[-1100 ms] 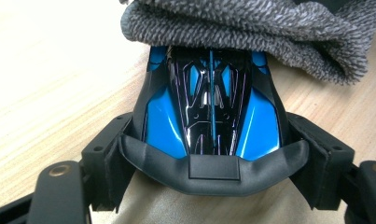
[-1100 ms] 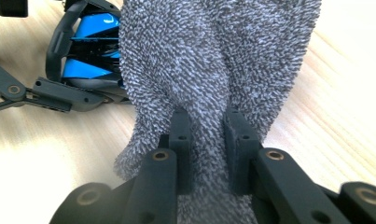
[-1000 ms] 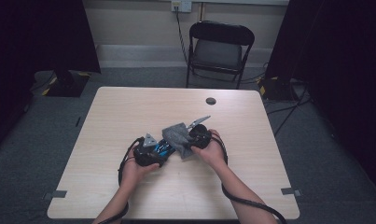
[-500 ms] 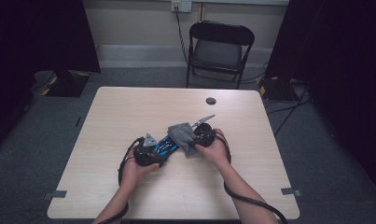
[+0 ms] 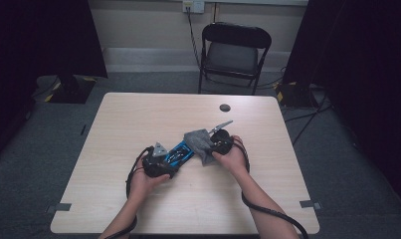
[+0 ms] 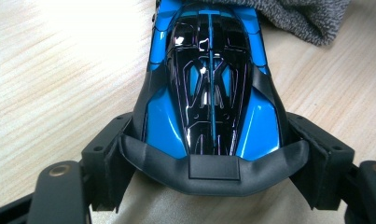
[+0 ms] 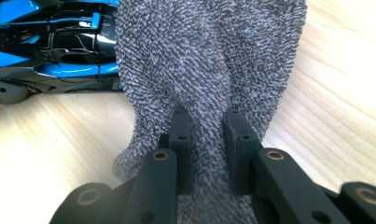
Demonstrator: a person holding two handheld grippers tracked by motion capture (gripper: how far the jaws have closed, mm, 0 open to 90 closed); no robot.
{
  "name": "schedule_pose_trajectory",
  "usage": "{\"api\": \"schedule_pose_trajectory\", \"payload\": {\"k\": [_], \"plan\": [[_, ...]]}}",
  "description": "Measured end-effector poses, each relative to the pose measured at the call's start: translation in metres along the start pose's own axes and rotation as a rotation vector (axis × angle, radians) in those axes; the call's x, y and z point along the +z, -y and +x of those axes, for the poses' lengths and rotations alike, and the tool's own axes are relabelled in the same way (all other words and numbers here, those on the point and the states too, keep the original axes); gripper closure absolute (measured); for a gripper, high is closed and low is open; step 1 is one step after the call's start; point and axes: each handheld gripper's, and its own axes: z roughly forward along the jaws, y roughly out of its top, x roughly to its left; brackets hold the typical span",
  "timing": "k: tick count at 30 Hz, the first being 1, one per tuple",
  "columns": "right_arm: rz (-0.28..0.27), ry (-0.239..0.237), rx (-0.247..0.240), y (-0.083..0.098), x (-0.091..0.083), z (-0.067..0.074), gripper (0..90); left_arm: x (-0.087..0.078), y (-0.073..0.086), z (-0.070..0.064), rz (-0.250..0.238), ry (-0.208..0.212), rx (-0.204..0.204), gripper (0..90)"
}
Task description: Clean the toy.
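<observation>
- The left gripper [image 5: 155,164] holds the toy car [image 6: 209,88] by its tail end; the jaws press on both flanks of the blue-and-black body, steadying it on the table [image 5: 138,119].
- The right gripper [image 5: 219,142] pinches a grey cloth [image 7: 209,60]; the jaws are nearly together with a fold between them.
- Step in hand, as judged: wiping the car; the cloth lies over its nose.
- Next move calls for drawing the cloth along the body while the left grip stays firm.
- Containers: none on the table. A small dark disc [image 5: 225,107] lies near the far edge; a folding chair [image 5: 235,50] stands beyond.
</observation>
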Motion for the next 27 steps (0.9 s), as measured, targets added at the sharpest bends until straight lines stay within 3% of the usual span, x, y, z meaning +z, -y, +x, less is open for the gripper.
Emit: {"api": "schedule_pose_trajectory", "payload": {"k": [27], "plan": [[0.006, 0.027, 0.022, 0.0075, -0.0036, -0.0096, 75.4, 0.0000, 0.0000, 0.0000, 0.000, 0.000, 0.000, 24.1]]}}
